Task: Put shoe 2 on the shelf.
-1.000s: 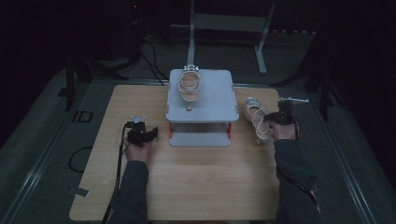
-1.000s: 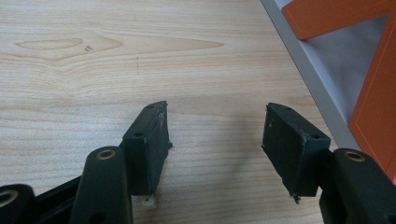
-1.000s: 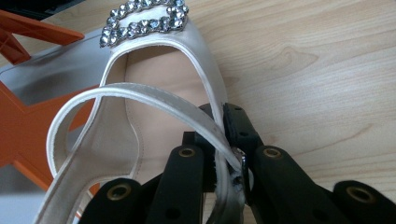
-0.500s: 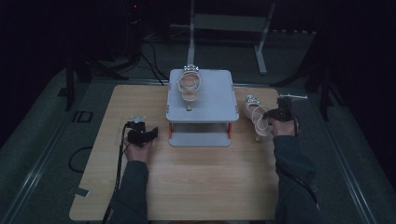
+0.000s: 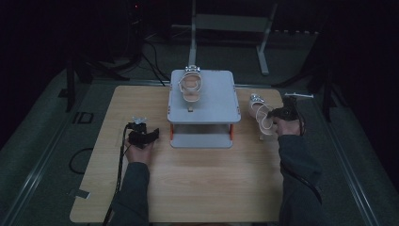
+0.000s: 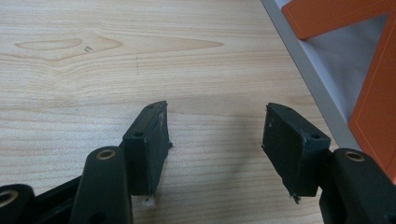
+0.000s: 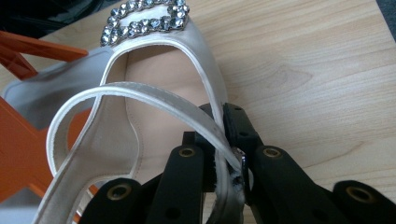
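Where the person's forearms come in at the bottom of the high view, a pale wooden table [image 5: 188,188] fills the lower middle of the frame, its grain plain between the sleeves. At lower left of centre the left gripper [image 5: 142,135] rests on the wood with its jaws apart and nothing between them; its own view shows bare board beneath them and an orange leg of the stand at the right edge. At right of centre the right gripper [image 5: 277,116] is clamped on a strap of a cream sandal [image 5: 261,117], which sits at the table's right edge, just beside the stand; in the right gripper view the sandal [image 7: 154,88] shows its jewelled buckle at the top. Farther up, in the middle, a grey two-tier stand [image 5: 202,101] carries a second sandal [image 5: 190,84] on its top. Beyond lie dark floor, cables and a metal frame [image 5: 230,23]. Compared with a second ago, the held sandal has shifted slightly; the left gripper has not moved.
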### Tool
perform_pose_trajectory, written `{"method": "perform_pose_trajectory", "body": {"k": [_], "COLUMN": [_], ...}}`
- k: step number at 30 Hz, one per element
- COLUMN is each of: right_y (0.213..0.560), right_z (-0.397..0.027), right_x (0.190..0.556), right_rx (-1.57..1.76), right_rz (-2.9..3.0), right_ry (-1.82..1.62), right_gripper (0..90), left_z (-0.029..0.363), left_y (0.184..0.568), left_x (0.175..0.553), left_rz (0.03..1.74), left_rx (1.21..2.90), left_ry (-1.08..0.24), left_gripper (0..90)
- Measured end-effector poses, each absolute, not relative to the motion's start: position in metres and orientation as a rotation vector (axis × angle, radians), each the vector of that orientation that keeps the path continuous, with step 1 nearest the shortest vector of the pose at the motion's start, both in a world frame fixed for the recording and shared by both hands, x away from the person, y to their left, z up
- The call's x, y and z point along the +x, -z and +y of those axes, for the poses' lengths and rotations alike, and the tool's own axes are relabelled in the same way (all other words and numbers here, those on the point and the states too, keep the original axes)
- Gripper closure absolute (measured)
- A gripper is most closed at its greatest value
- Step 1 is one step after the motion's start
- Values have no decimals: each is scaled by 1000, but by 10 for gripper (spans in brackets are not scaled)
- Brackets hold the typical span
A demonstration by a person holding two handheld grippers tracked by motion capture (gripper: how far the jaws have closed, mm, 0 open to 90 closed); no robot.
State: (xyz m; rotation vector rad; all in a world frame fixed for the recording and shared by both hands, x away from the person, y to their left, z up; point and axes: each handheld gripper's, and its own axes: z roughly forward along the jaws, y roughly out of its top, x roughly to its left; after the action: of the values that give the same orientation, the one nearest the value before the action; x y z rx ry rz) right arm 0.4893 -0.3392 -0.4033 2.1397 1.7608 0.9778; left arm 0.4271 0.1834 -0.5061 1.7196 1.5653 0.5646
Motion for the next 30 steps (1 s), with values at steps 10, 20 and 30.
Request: {"method": "perform_pose_trajectory", "body": {"k": [10,20,30], "right_y": [390,376,357], "right_z": [-340,-336,-328], "right_x": [491,494,498], "right_rx": [2148,2147,2122], "right_rz": [1742,1731,1738], "right_ry": [-1037,-1079,-1093], "right_gripper": [857,857,857], "left_z": [183,183,183], "left_y": [506,506,506], "left_x": [427,427,427], "left_rz": [1565,1565,1565], "left_rx": [1719,1720,1721], "left_ry": [-564,-565,-566], "left_gripper": [412,412,411]}}
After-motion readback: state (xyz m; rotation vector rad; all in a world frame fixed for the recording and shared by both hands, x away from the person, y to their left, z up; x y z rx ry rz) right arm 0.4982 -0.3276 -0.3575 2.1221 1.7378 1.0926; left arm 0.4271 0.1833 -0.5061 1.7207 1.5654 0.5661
